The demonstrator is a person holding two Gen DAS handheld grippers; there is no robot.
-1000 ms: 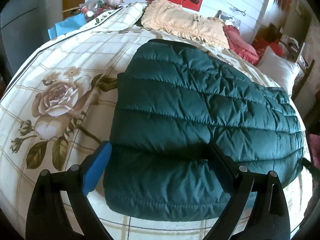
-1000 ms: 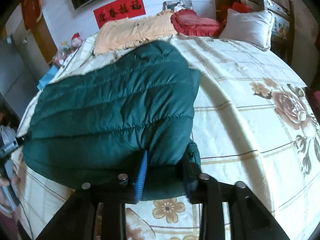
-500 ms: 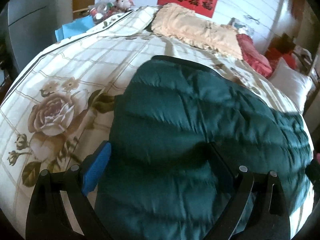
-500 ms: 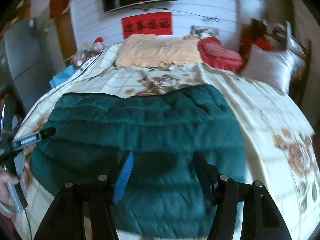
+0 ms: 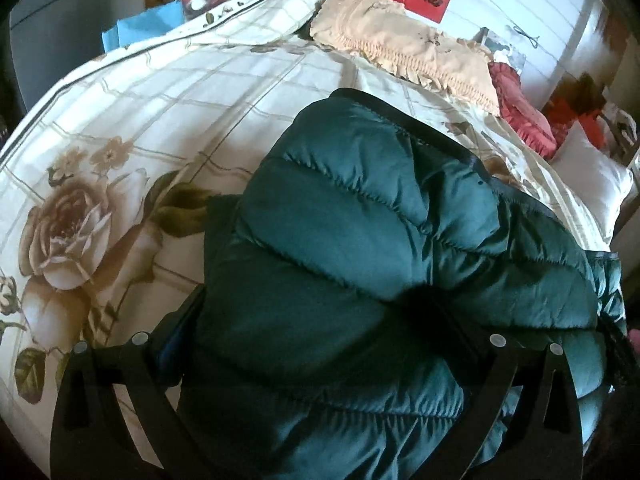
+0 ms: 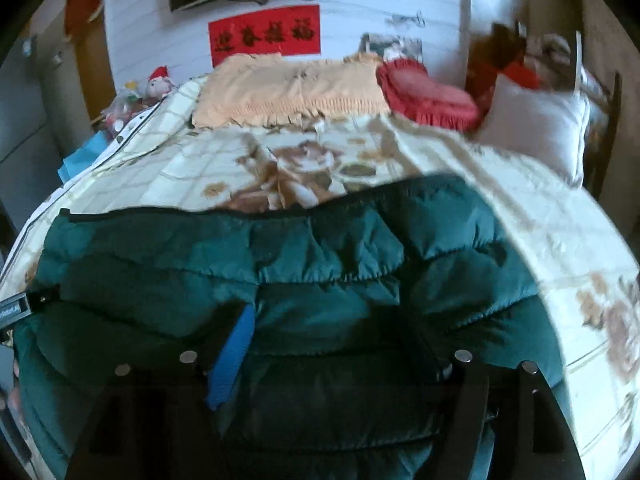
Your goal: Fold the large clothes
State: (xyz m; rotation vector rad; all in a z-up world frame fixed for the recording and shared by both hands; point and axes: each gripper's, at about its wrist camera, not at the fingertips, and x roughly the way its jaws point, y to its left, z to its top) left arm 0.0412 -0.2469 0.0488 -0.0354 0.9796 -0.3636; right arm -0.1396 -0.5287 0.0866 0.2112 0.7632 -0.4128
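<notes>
Both grippers, left gripper (image 5: 316, 320) and right gripper (image 6: 332, 332), jaws spread wide, have pushed into the green down jacket (image 5: 360, 220), bunching it on the floral bedspread (image 5: 120, 140); grasp pending.

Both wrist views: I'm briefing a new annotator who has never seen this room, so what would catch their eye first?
The dark green quilted jacket dominates, lying puffed up on the cream rose-print bedspread and filling the space between both grippers' fingers. Next comes the red banner with black characters on the white wall at the head of the bed. Below it lie a peach fringed cover and a red ruffled cushion.
</notes>
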